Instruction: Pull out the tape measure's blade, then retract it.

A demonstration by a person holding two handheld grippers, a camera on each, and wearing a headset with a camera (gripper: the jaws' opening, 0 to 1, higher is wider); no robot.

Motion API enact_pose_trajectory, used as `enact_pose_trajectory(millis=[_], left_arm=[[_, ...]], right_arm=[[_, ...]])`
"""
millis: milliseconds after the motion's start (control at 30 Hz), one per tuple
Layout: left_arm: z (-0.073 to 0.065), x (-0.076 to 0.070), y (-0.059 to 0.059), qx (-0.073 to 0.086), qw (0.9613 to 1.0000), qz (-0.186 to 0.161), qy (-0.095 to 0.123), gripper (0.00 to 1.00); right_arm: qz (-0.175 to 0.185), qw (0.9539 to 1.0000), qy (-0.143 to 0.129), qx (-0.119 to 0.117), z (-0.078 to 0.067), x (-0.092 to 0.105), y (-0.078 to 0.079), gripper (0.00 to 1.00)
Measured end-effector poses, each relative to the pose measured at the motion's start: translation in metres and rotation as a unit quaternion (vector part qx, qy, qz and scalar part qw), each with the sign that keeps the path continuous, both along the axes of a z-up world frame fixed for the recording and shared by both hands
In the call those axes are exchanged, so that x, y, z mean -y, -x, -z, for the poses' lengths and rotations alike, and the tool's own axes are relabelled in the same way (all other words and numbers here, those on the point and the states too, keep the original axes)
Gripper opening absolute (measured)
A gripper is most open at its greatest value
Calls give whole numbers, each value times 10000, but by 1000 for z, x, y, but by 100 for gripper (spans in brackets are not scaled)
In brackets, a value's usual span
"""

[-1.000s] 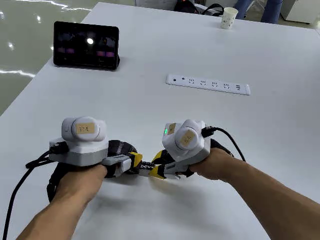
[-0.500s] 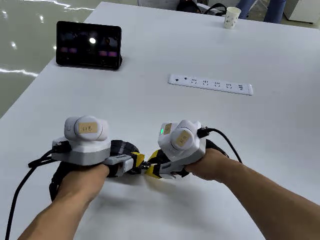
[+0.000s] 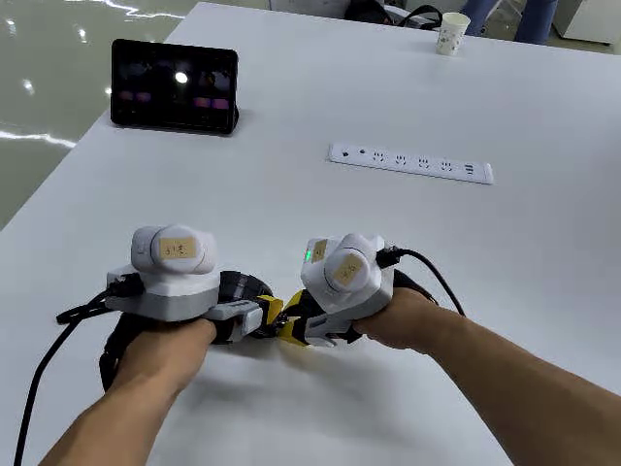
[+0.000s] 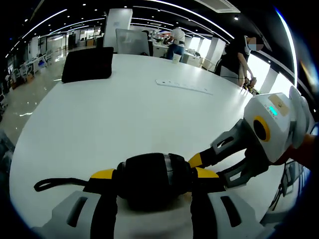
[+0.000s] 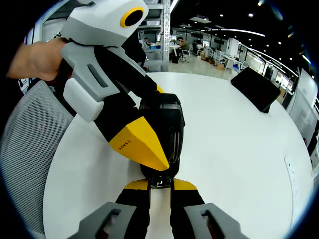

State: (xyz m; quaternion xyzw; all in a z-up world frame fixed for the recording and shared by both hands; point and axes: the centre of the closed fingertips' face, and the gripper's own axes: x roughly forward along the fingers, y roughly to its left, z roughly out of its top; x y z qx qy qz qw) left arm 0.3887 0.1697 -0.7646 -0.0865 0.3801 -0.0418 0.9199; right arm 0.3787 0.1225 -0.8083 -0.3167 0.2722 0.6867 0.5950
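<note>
The black tape measure sits low over the white table, and my left gripper is shut on its body, one yellow-tipped jaw on each side. A black wrist strap trails off to its left. My right gripper is shut on the blade's end hook, right up against the case; almost no blade shows between them. In the head view the left gripper and the right gripper meet tip to tip near the table's front edge, with the tape measure between them.
A dark tablet stands at the far left of the table. A white power strip lies in the middle and a paper cup at the far edge. Cables run back from both grippers. A mesh chair is close by.
My right gripper has moved left toward the tape measure's case. The short stretch of blade between the two grippers has all but gone. The left gripper keeps its hold.
</note>
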Motion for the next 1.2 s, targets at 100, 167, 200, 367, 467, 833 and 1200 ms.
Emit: enact_pose_trajectory(millis=[100,167,200,367,467,833,1200], left_arm=[[1,0,0,-1,10000,-17,-12,55],[1,0,0,0,10000,-21,-14,55],[1,1,-1,1,10000,-18,-24,55],[1,0,-1,-5,10000,-35,-9,55],[1,0,-1,7,10000,-41,-14,56],[3,2,-2,-15,9999,-76,93,58],[3,2,-2,-11,9999,-61,125,59]], right_arm=[[-12,10000,-1,11,1,0,-1,12],[-25,10000,-1,29,2,-1,-1,12],[-33,10000,10,41,2,0,-1,12],[-24,10000,3,30,3,-1,-2,12],[-6,10000,1,28,3,-1,-2,13],[11,10000,-28,-46,-4,3,-4,16],[105,9999,20,-126,-5,10,-4,25]])
